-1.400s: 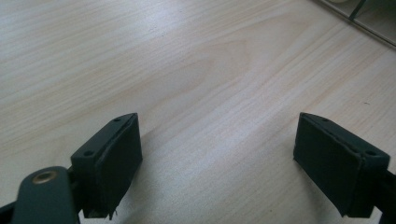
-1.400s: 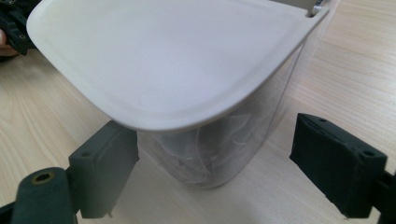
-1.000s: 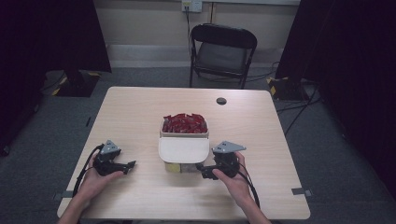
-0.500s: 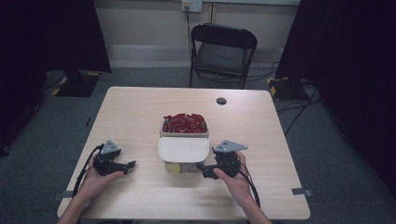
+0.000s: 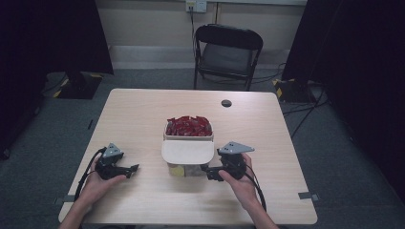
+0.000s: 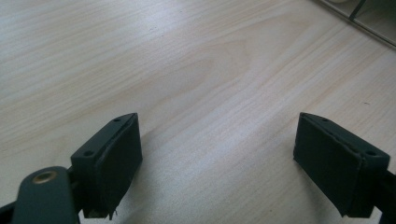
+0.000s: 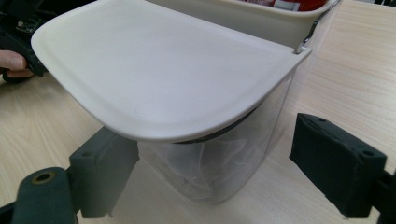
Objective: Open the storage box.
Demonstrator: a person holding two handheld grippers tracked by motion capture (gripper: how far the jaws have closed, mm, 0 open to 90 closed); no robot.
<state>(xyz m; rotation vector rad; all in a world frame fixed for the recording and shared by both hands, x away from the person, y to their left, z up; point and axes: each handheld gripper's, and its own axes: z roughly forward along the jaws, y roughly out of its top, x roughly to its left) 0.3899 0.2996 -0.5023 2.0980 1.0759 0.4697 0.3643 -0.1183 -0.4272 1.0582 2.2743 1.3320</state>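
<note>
Pale wood table (image 5: 143, 114) seen from above: a clear tub (image 5: 188, 168) with a cream lid (image 5: 187, 151) sits at its centre, touching a cream box (image 5: 188, 137) of red packets (image 5: 189, 126) behind it. The left gripper (image 5: 133, 168) rests well apart; the right gripper (image 5: 208, 173) is just beside the tub.

Left gripper view: jaws spread wide over bare table.

Right gripper view: jaws released, flanking the tub's thin clear wall (image 7: 219, 158). It looks light, slick and flexible; gripping under the stiff lid rim seems safest. Contents are unclear, perhaps crumpled film.

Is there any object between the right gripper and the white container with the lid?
Nothing visible. The right gripper is open, its jaws on either side of the clear container under the white lid, with only bare table around it.
</note>
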